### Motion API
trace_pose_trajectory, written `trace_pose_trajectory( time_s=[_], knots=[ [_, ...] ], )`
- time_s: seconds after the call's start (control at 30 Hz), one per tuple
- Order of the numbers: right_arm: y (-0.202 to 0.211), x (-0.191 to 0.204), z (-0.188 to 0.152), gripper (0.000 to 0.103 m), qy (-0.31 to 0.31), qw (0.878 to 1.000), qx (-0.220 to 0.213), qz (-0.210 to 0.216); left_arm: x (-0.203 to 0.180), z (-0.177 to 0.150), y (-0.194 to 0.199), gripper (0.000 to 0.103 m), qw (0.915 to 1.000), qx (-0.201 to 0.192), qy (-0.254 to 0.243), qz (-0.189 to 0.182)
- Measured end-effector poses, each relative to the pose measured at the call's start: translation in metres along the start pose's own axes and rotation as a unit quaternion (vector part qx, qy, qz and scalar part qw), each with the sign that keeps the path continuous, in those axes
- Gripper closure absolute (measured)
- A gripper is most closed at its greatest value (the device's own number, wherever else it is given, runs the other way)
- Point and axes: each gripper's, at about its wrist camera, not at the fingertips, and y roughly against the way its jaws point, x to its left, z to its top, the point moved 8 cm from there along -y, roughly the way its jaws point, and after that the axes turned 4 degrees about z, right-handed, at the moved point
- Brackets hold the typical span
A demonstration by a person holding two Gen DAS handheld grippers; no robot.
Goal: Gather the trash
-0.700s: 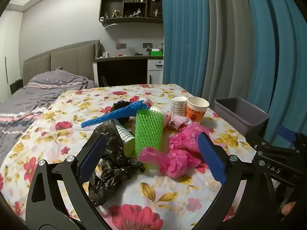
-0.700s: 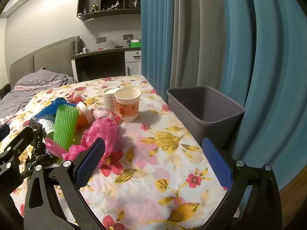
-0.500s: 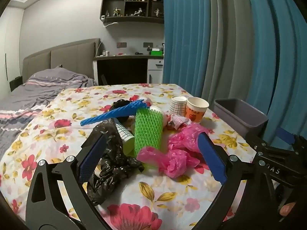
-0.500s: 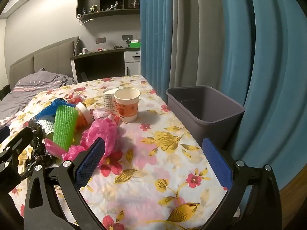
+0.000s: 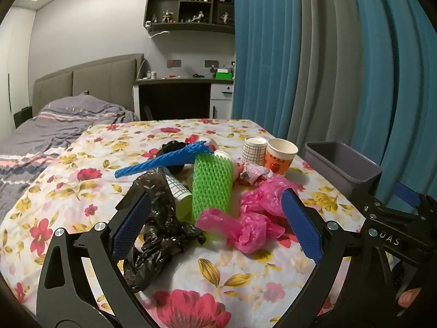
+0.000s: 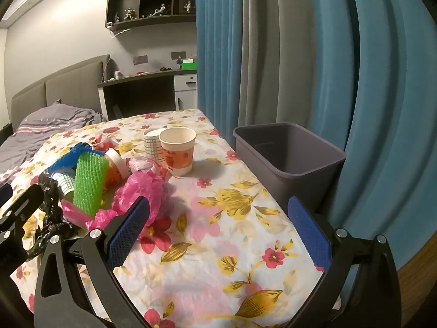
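Trash is heaped on the flowered tablecloth (image 5: 240,268) ahead of the left gripper (image 5: 215,227), whose jaws are spread wide with nothing held. Off its left finger a crumpled black bag (image 5: 155,229) is seen; between the fingers, a green foam net (image 5: 211,186) stands beside a pink plastic bag (image 5: 254,218), with a blue foam net (image 5: 164,160) and paper cups (image 5: 270,154) beyond. Further right, the right gripper (image 6: 218,229) is likewise held wide and empty over bare cloth, the grey bin (image 6: 289,155) lying ahead of its right finger, at the table edge. Trouble may be expected from the tangle: if the pink bag is pinched, the net leaning on it could be dragged along and dropped short of the bin, or the upright cups toppled.
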Motion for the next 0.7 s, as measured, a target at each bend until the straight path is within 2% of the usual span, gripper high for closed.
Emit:
trace_pose_trajectory(
  time_s=[0.7],
  knots=[
    [0.0016,-0.0052,0.0004,0.005,-0.005,1.0,-0.008,-0.006,0.0004,-0.0034,-0.0027,0.008,1.0,0.002,0.005,-0.003]
  ],
)
